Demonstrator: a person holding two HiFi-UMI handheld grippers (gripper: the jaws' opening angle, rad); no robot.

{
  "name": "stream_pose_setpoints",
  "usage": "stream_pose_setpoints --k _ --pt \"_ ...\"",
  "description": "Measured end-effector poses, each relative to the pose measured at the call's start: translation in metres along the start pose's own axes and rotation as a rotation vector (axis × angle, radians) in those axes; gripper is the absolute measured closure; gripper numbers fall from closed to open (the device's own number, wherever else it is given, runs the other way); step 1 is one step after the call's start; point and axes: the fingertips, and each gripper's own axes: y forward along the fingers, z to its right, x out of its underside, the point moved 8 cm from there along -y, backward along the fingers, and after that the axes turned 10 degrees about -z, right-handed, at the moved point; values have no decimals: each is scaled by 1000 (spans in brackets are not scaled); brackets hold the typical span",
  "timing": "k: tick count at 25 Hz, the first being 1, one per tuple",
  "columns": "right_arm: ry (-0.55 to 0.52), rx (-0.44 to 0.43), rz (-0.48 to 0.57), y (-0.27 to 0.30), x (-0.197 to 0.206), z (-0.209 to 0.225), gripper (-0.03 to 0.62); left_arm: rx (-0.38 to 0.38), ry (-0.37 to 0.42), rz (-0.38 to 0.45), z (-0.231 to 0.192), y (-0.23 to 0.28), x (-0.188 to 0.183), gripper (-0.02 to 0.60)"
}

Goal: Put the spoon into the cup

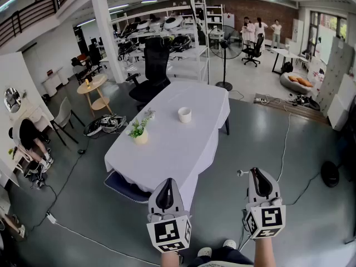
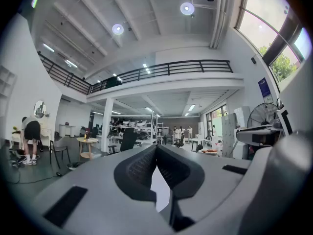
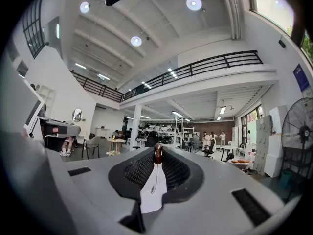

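A white cup (image 1: 184,114) stands upright on the white-clothed table (image 1: 167,154), well ahead of both grippers. In the head view my right gripper (image 1: 256,174) hangs over the floor to the right of the table's near end. It is shut on a small spoon (image 1: 241,173), which sticks out to its left. In the right gripper view a brown part of the spoon (image 3: 158,153) sits pinched at the jaw tips (image 3: 157,151). My left gripper (image 1: 166,187) hovers by the table's near corner. Its jaws (image 2: 156,148) meet at the tips, shut with nothing between them.
A small potted plant (image 1: 139,131) stands near the table's left edge. A black office chair (image 1: 153,71) is at the far end and a standing fan (image 1: 225,49) beyond it. Cables (image 1: 286,143) run across the grey floor. A person (image 1: 29,138) bends over at the left.
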Motion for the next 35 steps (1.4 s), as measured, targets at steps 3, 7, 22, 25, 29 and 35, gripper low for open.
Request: stream_pose_setpoints --k 3,7,22,25,29,35 --pt "-1 1 -1 10 3 -11 537 2 0 0 -13 6 4 568" --pt "-7 4 -4 16 2 -10 537 4 2 0 -14 12 3 568" --pt "51 15 -3 52 16 -6 536 16 20 -32 -24 51 15 568" --pt "54 7 -10 74 13 2 536 7 16 -40 -25 72 11 568" --pt "56 -13 -14 117 5 24 536 -13 17 -49 -20 115 0 568" --pt "62 -55 -13 215 2 70 536 -63 9 -53 -9 207 -10 568"
